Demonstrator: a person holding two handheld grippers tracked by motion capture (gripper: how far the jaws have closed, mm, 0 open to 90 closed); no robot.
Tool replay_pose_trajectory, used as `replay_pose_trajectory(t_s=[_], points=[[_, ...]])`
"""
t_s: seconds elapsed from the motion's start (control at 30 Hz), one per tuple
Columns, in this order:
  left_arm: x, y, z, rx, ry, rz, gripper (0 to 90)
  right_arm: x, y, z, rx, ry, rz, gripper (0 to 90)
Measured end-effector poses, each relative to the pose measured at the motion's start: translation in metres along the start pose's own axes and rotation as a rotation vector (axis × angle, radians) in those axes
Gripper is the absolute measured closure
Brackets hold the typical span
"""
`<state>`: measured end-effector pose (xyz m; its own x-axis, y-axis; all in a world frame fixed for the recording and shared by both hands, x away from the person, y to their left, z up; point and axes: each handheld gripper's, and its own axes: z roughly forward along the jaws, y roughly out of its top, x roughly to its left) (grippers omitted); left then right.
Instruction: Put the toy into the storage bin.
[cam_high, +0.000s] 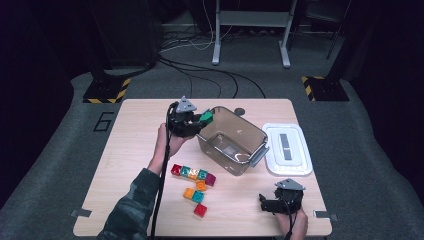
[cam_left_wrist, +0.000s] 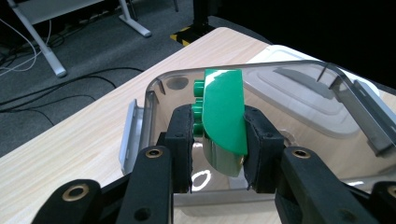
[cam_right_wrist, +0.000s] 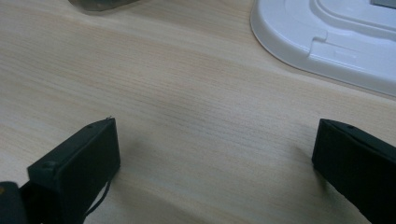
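green studded block (cam_left_wrist: 224, 109) clamped between the left gripper (cam_left_wrist: 219, 140) pads, held over the near-left rim of the clear plastic bin (cam_high: 232, 140) | bin mid-table, white lid (cam_high: 287, 149) just right of it | coloured blocks (cam_high: 194, 181) near, left of centre | right gripper (cam_high: 280, 200) near right, jaws wide apart, nothing between them

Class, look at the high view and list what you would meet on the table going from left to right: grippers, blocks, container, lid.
Left gripper holding a green block → cluster of coloured blocks → clear plastic container → white lid. The right gripper lies nearer the front edge and overlaps the lid's span, so it is left out.
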<state>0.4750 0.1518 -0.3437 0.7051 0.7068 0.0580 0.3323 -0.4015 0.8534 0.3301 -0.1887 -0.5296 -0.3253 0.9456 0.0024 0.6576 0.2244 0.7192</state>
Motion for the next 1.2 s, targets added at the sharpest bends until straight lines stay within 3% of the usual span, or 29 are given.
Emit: replay_pose_trajectory(t_s=[0.3,0.83,1.2], points=[[0.010,0.006,0.017,0.027,-0.023,-0.023,66.6,0.000,0.000,0.000,0.000,0.000,-0.003,0.0],[0.016,0.001,0.050,0.112,-0.012,-0.026,66.6,0.000,0.000,0.000,0.001,-0.001,-0.001,0.0],[0.020,-0.002,0.059,0.156,0.001,-0.032,66.0,0.000,0.000,0.000,0.000,-0.001,0.002,0.0]])
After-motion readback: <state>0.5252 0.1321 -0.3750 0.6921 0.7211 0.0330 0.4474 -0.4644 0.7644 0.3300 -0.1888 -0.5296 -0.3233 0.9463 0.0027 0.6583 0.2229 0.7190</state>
